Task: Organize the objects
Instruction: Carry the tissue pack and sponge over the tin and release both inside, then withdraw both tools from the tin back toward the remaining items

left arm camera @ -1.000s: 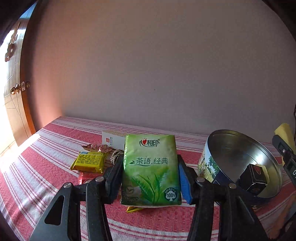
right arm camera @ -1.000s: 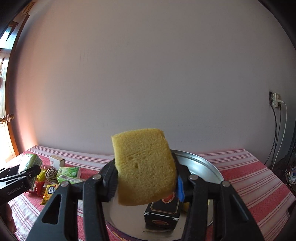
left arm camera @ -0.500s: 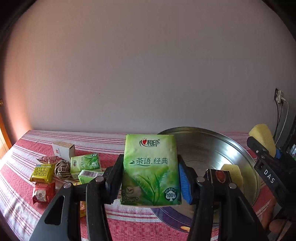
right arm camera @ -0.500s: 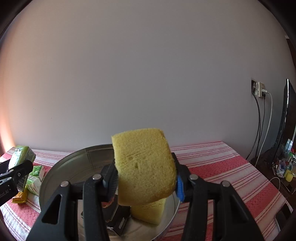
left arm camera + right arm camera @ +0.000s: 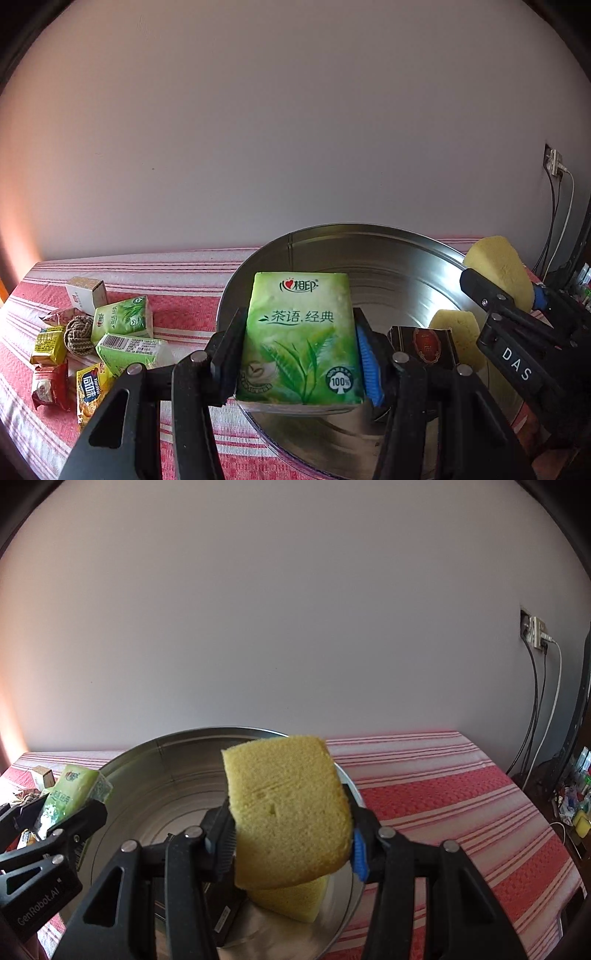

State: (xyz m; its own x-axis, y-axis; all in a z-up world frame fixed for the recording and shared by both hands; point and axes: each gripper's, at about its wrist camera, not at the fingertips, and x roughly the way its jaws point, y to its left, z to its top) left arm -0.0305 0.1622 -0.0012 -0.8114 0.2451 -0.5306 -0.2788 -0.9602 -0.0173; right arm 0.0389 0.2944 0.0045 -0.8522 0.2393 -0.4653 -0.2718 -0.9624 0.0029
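My left gripper (image 5: 301,341) is shut on a green tissue pack (image 5: 301,336), held upright over the near left rim of a round metal tin (image 5: 388,254). My right gripper (image 5: 291,830) is shut on a yellow sponge (image 5: 288,808) above the tin's (image 5: 177,760) right side. Inside the tin lie a second yellow sponge (image 5: 456,332) and a dark box (image 5: 424,343). From the left wrist view the right gripper (image 5: 517,291) shows at the right edge with its sponge (image 5: 496,266). The left gripper (image 5: 55,823) with its pack (image 5: 70,794) appears at the left of the right wrist view.
On the red striped cloth (image 5: 177,280) left of the tin lie two green tissue packs (image 5: 122,319), a twine ball (image 5: 77,330), several snack packets (image 5: 88,387) and a small white carton (image 5: 86,293). Wall socket and cables (image 5: 535,635) hang at right; table's right side (image 5: 443,786) bare.
Both grippers have swung right toward the tin with their loads still held. The tin now sits directly behind the tissue pack, and the loose items have slid to the left of the view.
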